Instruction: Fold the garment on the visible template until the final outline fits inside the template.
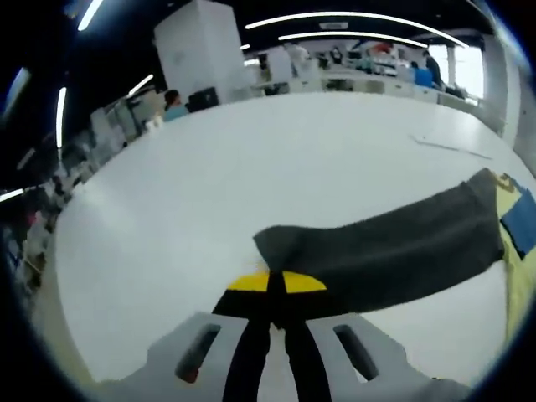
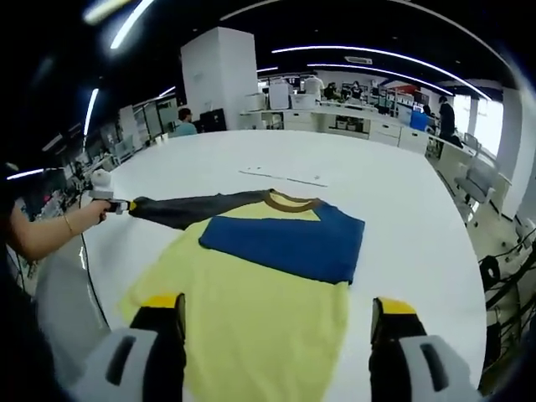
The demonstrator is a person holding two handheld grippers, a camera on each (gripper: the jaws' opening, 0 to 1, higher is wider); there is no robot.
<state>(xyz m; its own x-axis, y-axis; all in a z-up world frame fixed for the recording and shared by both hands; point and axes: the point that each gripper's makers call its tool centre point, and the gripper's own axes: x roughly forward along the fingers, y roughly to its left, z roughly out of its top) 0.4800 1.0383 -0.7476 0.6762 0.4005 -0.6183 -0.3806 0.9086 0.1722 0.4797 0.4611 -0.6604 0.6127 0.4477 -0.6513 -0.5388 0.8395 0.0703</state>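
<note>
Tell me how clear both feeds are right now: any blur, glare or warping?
Left gripper view: soft, slightly blurred, table washed pale, dark sleeve readable. Right gripper view: sharper, shirt colours clear; fisheye bends ceiling lights and table edges.

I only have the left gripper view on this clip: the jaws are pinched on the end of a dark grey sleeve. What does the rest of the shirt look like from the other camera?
Observer: The garment lies flat on the white table, yellow body, collar pointing away from the right gripper.
Operator: Has any fold been made yet?
Observer: Yes, a blue sleeve already lies folded across the chest.
Operator: And the grey sleeve I'm holding?
Observer: The grey sleeve is pulled out straight sideways, the left gripper shut on its cuff.
Operator: Is the right gripper holding anything?
Observer: No, its jaws stand wide apart above the hem.
</note>
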